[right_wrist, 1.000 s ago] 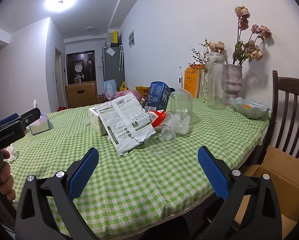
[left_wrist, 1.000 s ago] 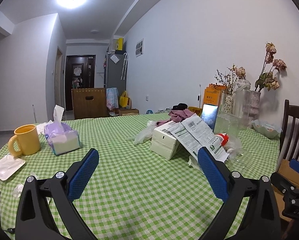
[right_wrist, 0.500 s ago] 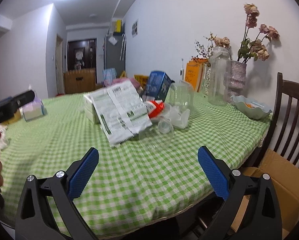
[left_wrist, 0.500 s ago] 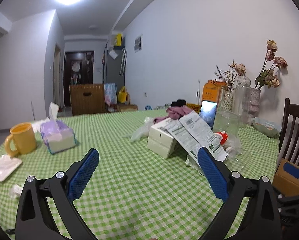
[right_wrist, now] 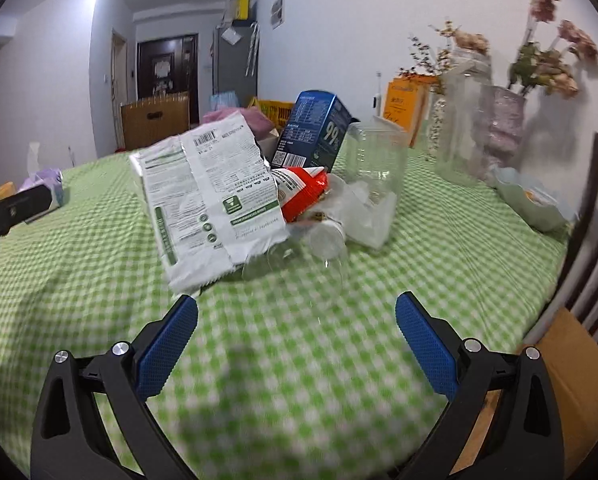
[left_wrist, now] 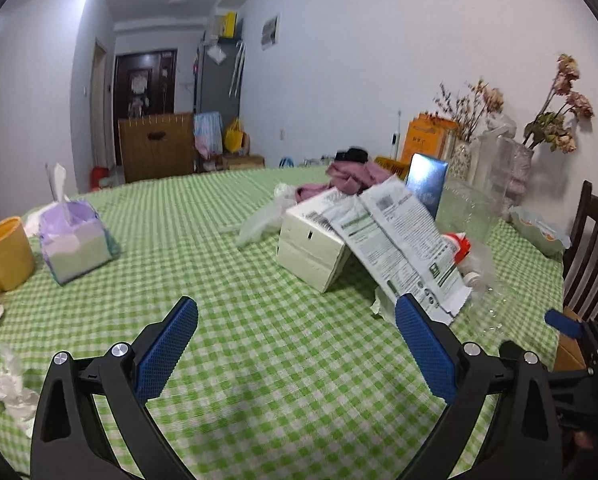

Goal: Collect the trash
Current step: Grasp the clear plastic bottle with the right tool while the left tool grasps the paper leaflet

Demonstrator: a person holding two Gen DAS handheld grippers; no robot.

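Both grippers have moved closer to the trash pile w/ white wrapper; left gripper & right gripper wide open, holding nothing, over green checked table.

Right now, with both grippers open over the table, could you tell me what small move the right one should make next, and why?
Probably ease the right gripper forward to the torn white wrapper. Its jaws are open and empty, and the wrapper's lower edge is the closest trash, just ahead of the left finger.
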